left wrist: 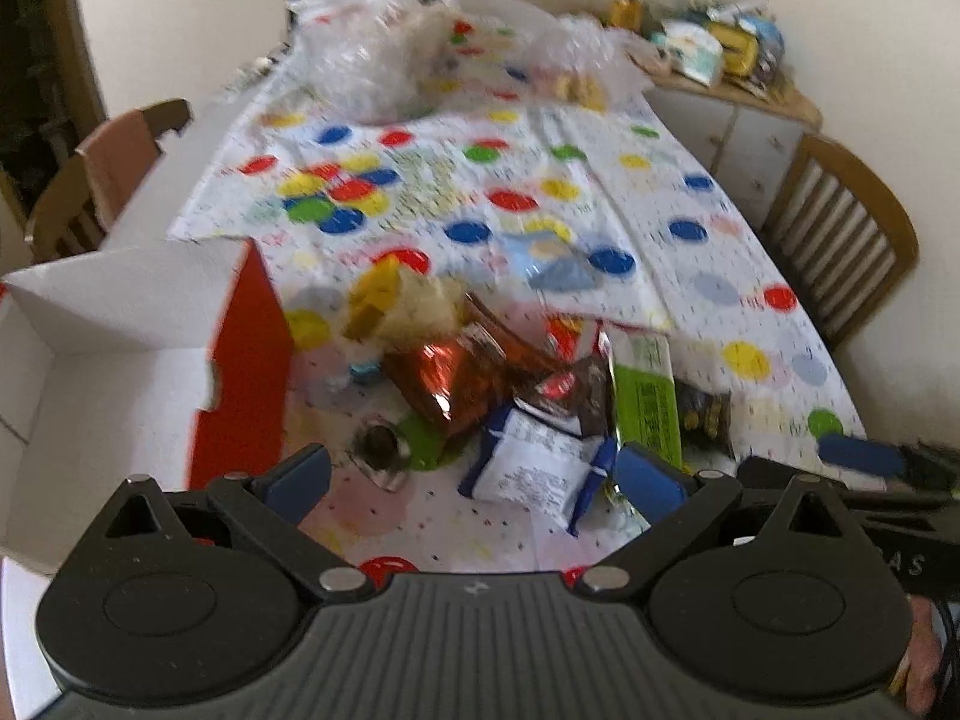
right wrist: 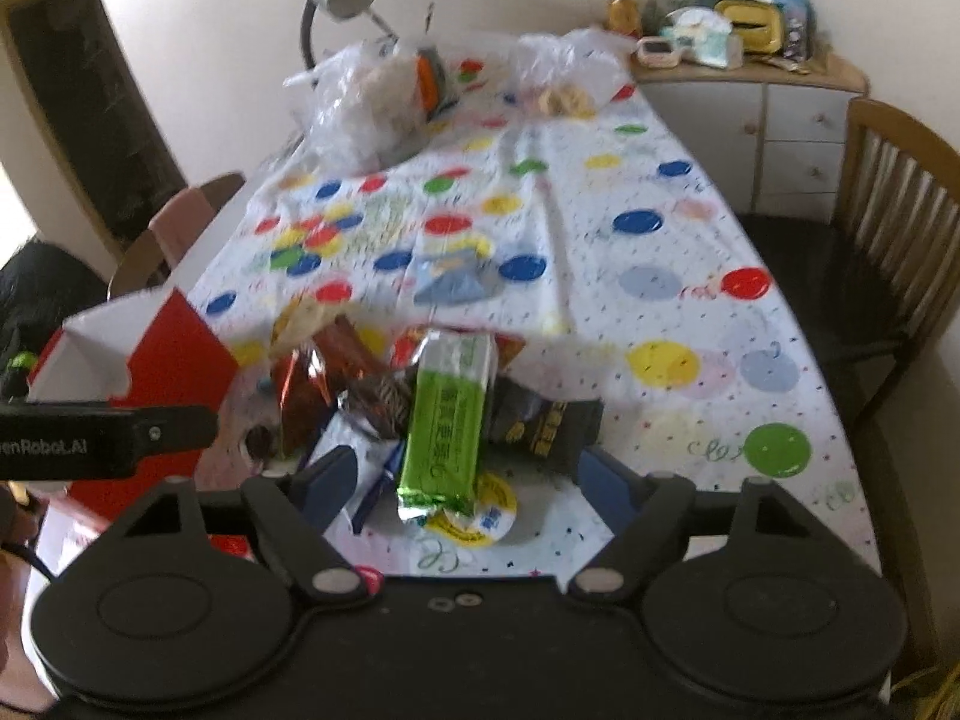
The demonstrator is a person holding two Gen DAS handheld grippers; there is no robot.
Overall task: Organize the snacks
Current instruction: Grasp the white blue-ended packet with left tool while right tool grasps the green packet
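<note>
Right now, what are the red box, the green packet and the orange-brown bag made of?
Red box: looks like cardboard, matte white inside, with a torn edge. Green packet: likely glossy foil or plastic film, with crimped shiny ends. Orange-brown bag: seemingly metallised film, crinkled with bright glints.

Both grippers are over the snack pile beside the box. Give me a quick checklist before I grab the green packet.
1. Right gripper open: ok, nothing is pinched between its fingers.
2. Green packet lined up between the right fingers: ok, its near end lies in the gap.
3. Green packet free to lift: ok, it lies on top of the pile, though leaning on a dark packet.
4. Yellow-lidded cup clear of the grasp: not ok, it sits right under the packet's near end.
5. Red box open to receive: ok, its white inside shows.
6. Left gripper out of the way: ok, open, over the white and blue packet.
</note>
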